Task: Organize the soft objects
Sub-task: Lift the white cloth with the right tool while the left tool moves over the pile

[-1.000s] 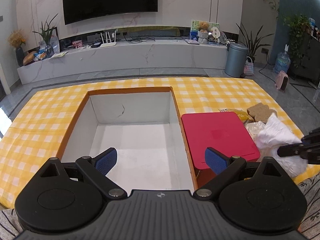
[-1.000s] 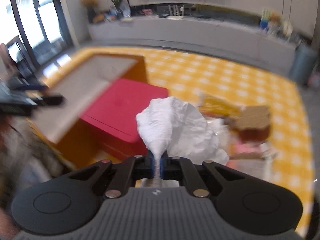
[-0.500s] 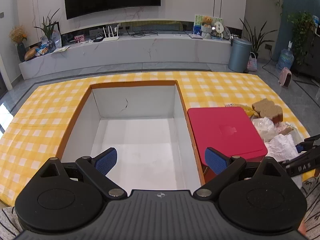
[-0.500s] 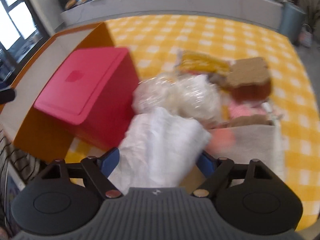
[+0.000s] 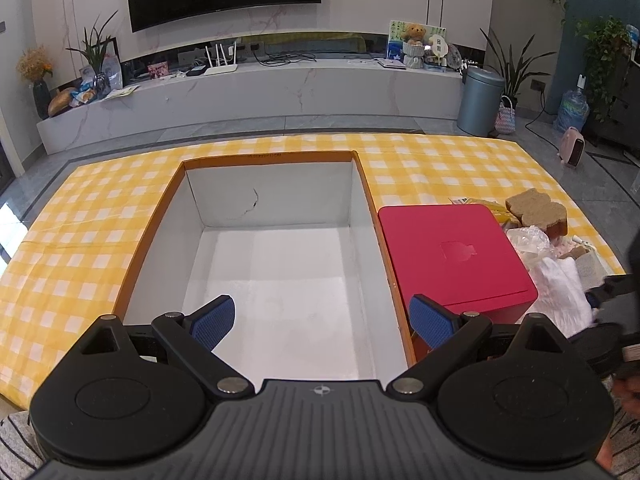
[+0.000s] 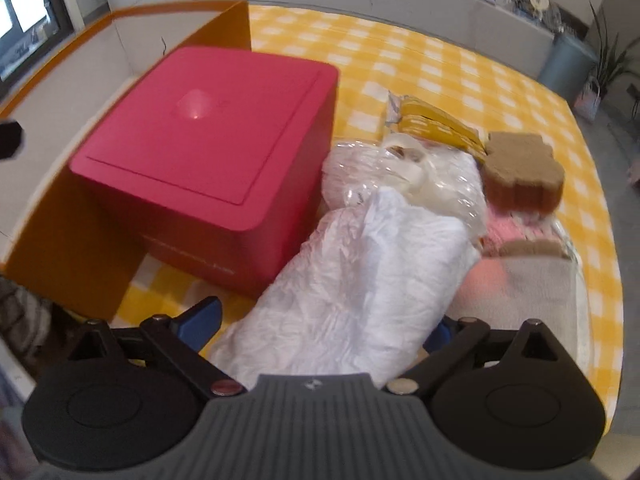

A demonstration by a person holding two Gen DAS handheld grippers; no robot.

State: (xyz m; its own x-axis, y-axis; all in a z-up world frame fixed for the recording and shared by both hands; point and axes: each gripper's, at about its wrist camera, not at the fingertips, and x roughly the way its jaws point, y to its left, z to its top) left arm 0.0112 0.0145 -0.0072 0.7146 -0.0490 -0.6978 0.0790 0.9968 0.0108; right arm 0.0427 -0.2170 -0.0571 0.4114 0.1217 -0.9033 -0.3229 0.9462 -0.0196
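My right gripper [image 6: 322, 320] points steeply down over a crumpled white plastic bag [image 6: 360, 272], its jaws opening. The bag lies between the fingers on the yellow checked cloth, against a red box [image 6: 208, 136], and the pads do not press on it. Behind the bag sit a clear plastic bag [image 6: 400, 176], a yellow packet [image 6: 436, 128], a brown sponge [image 6: 520, 168], a pink soft item [image 6: 508, 228] and a grey cloth [image 6: 536, 288]. My left gripper [image 5: 320, 312] hangs open and empty over the large orange carton [image 5: 272, 192] with its bare white inside.
The red box [image 5: 452, 252] stands tight against the carton's right wall, with the white bag [image 5: 560, 292] and sponge [image 5: 536, 210] to its right near the table's edge. Yellow checked cloth [image 5: 80, 232] covers the table. A TV cabinet stands behind.
My right gripper, shut on the white bag's neck a second ago, has dropped toward the table and spread its jaws. The bag now lies flat beside the red box. The left gripper stayed put.
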